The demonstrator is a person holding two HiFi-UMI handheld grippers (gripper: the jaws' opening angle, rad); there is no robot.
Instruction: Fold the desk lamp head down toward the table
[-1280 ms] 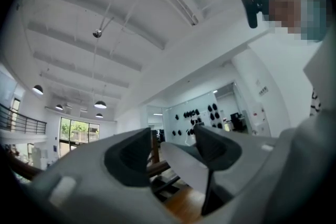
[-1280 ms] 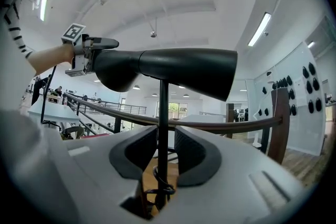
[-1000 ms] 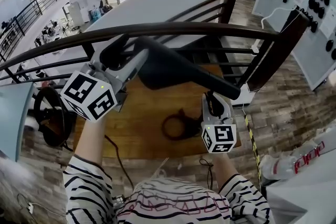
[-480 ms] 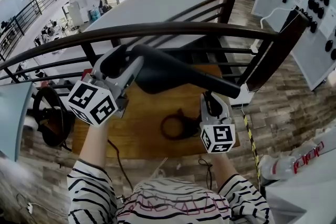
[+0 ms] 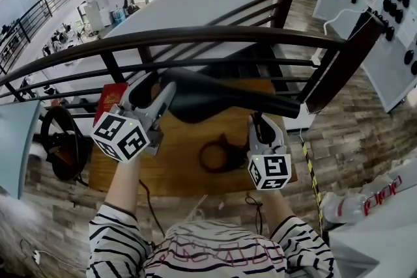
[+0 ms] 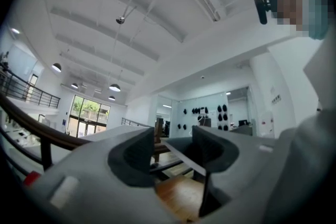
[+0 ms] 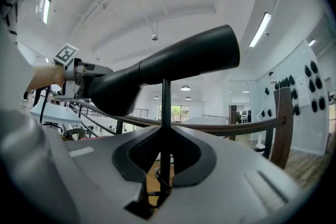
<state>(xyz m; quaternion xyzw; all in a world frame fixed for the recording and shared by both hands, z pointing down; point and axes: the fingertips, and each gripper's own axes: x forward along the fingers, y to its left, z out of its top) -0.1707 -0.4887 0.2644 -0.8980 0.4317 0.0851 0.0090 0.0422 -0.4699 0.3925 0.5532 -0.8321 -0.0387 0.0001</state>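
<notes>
Right gripper view: stem (image 7: 164, 97) between jaws

The lamp head (image 5: 221, 97) lies across above the table (image 5: 176, 174), and its stem (image 7: 165, 107) stands under the head's right end. The right gripper (image 5: 264, 122) clamps the stem from the near side. The left gripper (image 5: 156, 83) is at the head's left end, its jaws closing with nothing between them. A cable coil (image 5: 218, 156) lies on the table between the grippers. A box (image 5: 111, 101) sits at the table's far left corner. The railing (image 5: 195, 37) runs behind the table.
</notes>
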